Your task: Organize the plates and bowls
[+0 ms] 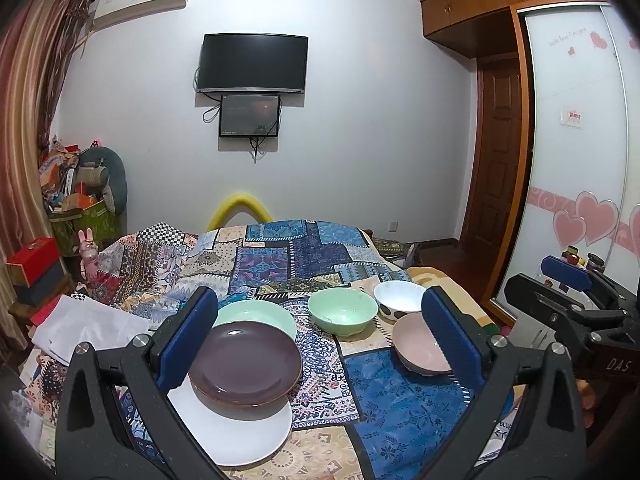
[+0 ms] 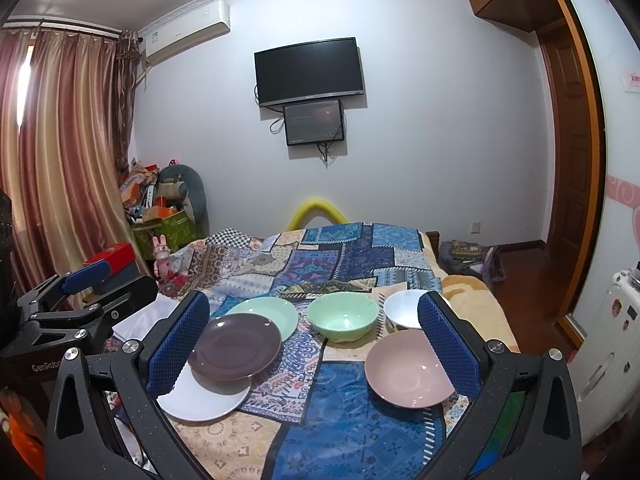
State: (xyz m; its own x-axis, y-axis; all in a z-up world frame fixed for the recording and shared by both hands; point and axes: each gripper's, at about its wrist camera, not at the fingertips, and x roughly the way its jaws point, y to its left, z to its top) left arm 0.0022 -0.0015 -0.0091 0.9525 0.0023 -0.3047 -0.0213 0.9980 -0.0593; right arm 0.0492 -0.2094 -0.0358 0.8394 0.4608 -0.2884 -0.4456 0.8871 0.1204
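Lying between wide-open, empty left tongs (image 1: 320,328) and right tongs (image 2: 316,332): purple plate (image 1: 245,364).

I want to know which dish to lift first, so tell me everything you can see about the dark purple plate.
The dark purple plate is round and shallow with a glossy, ceramic-looking glaze and a slightly raised rim. It sits upright, tilted a little, lying on the white plate, with its far edge over the rim of the pale green plate. Nothing lies in it. It is on the patchwork bedspread, on the left side of the dishes. Neither gripper touches it.
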